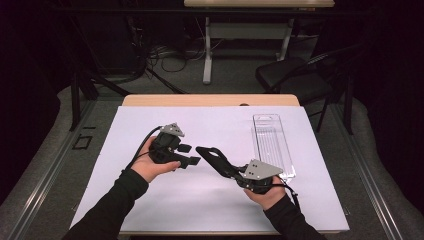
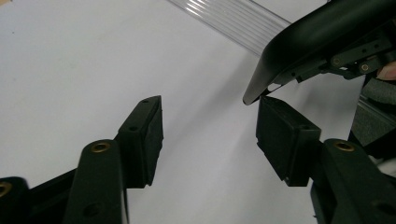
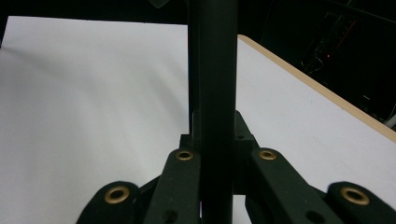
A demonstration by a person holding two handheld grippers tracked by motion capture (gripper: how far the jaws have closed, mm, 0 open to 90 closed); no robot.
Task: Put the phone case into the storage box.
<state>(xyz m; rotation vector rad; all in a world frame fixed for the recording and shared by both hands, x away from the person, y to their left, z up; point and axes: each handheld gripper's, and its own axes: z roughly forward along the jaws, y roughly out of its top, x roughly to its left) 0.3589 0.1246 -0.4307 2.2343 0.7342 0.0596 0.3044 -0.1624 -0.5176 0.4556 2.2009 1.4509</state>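
So my right gripper [image 1: 212, 154] is clamped tight on a flat black part [image 3: 212, 93], held up over the middle of the white mat [image 1: 150, 210] with its tip pointing left. My left gripper [image 1: 187, 155] sits just left of it, jaws about half open with nothing between them, one pad [image 2: 285, 135] right by the part's tip. The clear plastic tray [image 1: 272, 145] lies empty at the far right. I'd say the pickup is done; the handover and whatever follows are left.

- A clear ribbed plastic tray [image 1: 272, 145] lies on the white-covered, wood-edged tabletop [image 1: 165, 200], right of centre.
- A black chair [image 1: 295, 77] stands beyond, beside a white-legged desk [image 1: 250, 30].
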